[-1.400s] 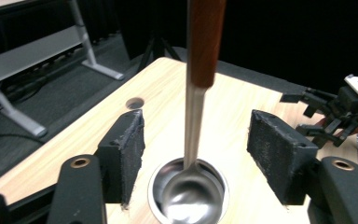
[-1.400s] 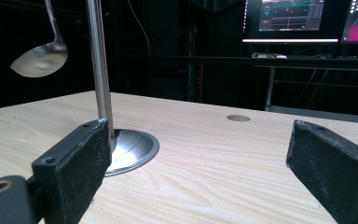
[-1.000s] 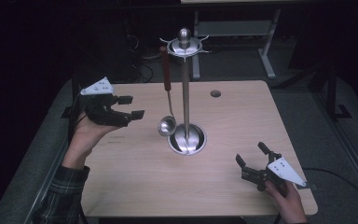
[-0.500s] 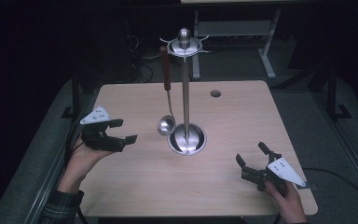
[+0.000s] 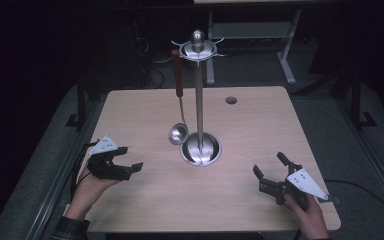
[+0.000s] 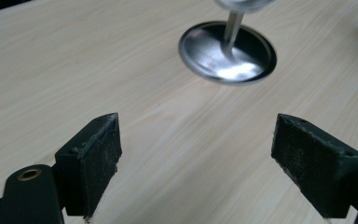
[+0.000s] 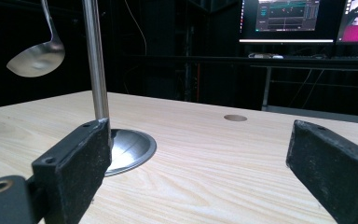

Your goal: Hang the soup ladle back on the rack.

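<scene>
Left tongs (image 5: 129,168) spread wide and empty, low over the table (image 5: 145,200); the ladle (image 5: 178,133) hangs on the stand (image 5: 199,100) mid-table; right tongs (image 5: 269,172) likewise spread. Best approach the handle squarely, lifting upward off the hook.

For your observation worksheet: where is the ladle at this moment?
In the high view the ladle hangs from a hook of the steel stand, on the pole's left, its bowl just above the round base.
</scene>
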The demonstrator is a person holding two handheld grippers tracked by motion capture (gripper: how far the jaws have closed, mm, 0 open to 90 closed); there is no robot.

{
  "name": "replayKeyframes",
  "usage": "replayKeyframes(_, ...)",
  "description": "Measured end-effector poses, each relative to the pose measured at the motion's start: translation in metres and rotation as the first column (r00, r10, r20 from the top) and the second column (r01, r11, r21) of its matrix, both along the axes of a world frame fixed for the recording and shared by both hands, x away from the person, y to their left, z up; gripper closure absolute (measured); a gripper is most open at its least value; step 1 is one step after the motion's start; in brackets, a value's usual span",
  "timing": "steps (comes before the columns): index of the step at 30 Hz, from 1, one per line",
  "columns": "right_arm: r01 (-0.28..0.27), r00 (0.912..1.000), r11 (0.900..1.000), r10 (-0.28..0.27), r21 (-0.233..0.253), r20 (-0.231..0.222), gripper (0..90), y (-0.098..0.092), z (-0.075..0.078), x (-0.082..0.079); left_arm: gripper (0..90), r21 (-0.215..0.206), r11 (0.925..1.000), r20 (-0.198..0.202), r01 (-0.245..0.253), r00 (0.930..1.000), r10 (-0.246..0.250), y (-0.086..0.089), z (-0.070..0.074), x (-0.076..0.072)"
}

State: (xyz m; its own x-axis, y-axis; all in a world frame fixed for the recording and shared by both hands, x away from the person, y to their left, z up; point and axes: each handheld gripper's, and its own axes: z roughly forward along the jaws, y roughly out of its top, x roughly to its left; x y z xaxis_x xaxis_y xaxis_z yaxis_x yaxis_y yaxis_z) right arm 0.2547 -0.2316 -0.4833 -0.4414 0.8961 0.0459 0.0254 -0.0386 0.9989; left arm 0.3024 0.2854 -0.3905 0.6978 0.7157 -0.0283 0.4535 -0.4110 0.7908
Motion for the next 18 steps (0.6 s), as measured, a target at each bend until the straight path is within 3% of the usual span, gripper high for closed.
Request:
replayKeyframes(10, 0.000, 1.0000, 1.000, 0.000, 0.000, -0.001, 6.1, 0.000, 0.000, 0.000, 15.4, 0.048, 0.9983, -0.045, -0.031, 0.9985, 0.033, 0.011, -0.031, -0.016)
replayKeyframes(18, 0.000, 1.0000, 1.000, 0.000, 0.000, -0.001, 6.1, 0.001, 0.000, 0.000, 15.3, 0.095, 0.9946, -0.056, -0.043, 0.9973, 0.048, 0.015, -0.044, -0.020)
